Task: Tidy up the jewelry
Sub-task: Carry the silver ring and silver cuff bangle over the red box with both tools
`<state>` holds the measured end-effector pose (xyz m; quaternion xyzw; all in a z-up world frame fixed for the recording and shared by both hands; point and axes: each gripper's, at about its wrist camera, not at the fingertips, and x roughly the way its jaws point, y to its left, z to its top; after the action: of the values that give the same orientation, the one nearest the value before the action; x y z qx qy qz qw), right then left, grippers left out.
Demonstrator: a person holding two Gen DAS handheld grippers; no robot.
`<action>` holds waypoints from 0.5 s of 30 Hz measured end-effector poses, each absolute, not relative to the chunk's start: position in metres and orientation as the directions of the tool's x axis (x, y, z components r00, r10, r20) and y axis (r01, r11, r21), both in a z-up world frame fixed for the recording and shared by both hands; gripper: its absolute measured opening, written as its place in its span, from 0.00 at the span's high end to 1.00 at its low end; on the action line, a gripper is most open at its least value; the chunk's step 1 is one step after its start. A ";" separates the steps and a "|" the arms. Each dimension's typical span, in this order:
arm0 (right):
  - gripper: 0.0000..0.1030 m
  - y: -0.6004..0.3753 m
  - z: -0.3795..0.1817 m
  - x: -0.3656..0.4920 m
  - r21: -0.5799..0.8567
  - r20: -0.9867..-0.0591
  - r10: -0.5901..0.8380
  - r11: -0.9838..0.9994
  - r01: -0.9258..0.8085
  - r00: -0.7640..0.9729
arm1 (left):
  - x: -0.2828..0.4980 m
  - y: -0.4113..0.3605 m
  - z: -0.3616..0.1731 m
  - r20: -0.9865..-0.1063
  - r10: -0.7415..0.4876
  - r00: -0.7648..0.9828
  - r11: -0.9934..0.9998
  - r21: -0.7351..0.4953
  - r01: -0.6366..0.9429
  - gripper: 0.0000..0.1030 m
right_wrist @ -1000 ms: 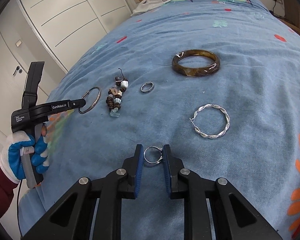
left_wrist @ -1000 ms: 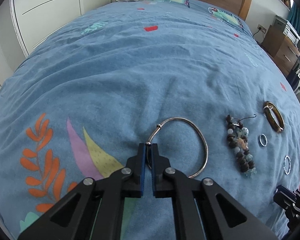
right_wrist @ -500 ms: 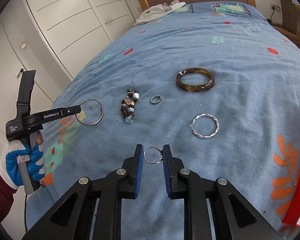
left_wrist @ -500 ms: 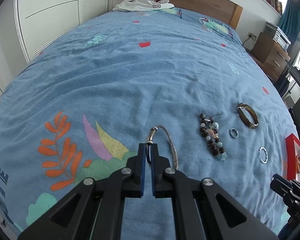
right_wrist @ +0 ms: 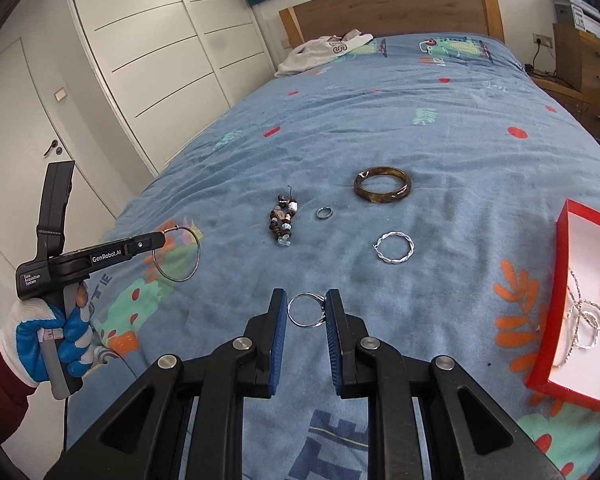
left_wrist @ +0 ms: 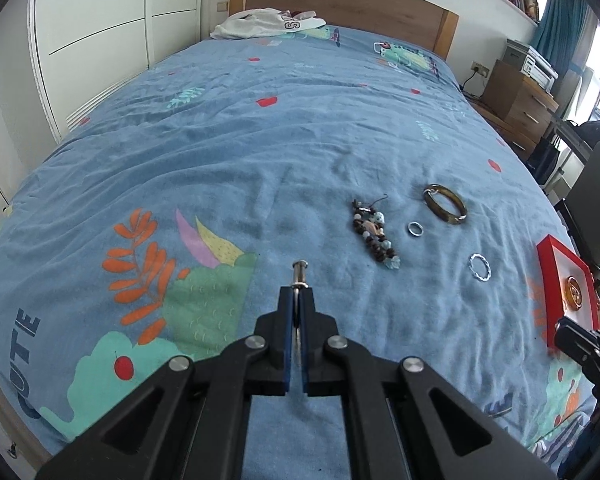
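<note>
The bed (right_wrist: 440, 128), under a blue patterned cover, lies further below both tools than a second ago: each has lifted its catch clear of the cover. The left hand-held gripper (left_wrist: 296, 300) is pressed together on the thin wire bangle (right_wrist: 178, 256), which hangs off its tips. The right hand-held gripper (right_wrist: 306, 310) pinches a small silver ring (right_wrist: 305, 312) between its pads. To its right sits the red box (right_wrist: 556, 292), probably the destination. Ahead of it the brown bangle (right_wrist: 382, 189), beaded bracelet (right_wrist: 284, 222), twisted hoop (right_wrist: 394, 247) and a small band (right_wrist: 324, 213) still wait. White wardrobes stand left of the bed, the wooden headboard beyond it.
</note>
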<state>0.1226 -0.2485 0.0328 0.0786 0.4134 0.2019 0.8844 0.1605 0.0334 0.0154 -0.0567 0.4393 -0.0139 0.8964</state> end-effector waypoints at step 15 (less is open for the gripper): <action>0.81 -0.316 0.059 0.077 0.293 -0.660 0.338 0.938 -0.184 0.671 | 0.133 -0.037 0.055 -0.749 -0.156 0.644 0.988 -0.106 0.115 0.98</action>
<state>0.0768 -0.3161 0.0591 0.1012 0.3794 0.1436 0.9084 0.1328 -0.0367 0.0547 -0.0241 0.4152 -0.0747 0.9063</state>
